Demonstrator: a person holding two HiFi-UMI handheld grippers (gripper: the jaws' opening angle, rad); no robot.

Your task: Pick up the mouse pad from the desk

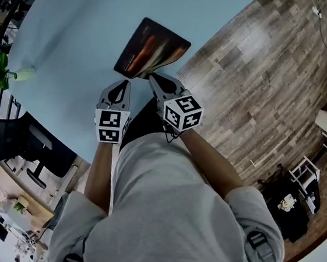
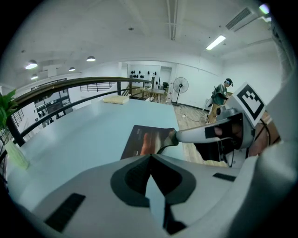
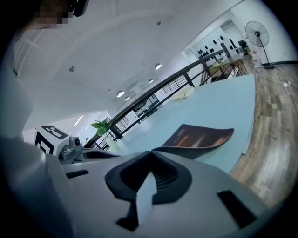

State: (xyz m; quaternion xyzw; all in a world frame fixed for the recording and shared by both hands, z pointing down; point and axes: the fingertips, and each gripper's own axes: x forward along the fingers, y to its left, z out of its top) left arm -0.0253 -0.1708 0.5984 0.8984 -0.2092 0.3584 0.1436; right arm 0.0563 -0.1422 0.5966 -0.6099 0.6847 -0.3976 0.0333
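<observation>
Mouse pad, dark with an orange streak across it, sits close to the near edge of the pale blue tabletop. Its near corner is bent upward, while the far part appears to rest flat on the surface. That corner is raised because the right gripper has it pinched. In the right gripper view the jaws are nearly together, and the thin edge of the pad curves into them. A pad this thin and limp offers no side to grab, so peeling it up by a corner near the tabletop's edge looks like the sensible way in.

The left gripper hangs just beside the right one, short of the pad and not touching it. Its jaws are closed with nothing between them, so it seems to be only standing by. Past the edge of the tabletop lies the wooden floor.
</observation>
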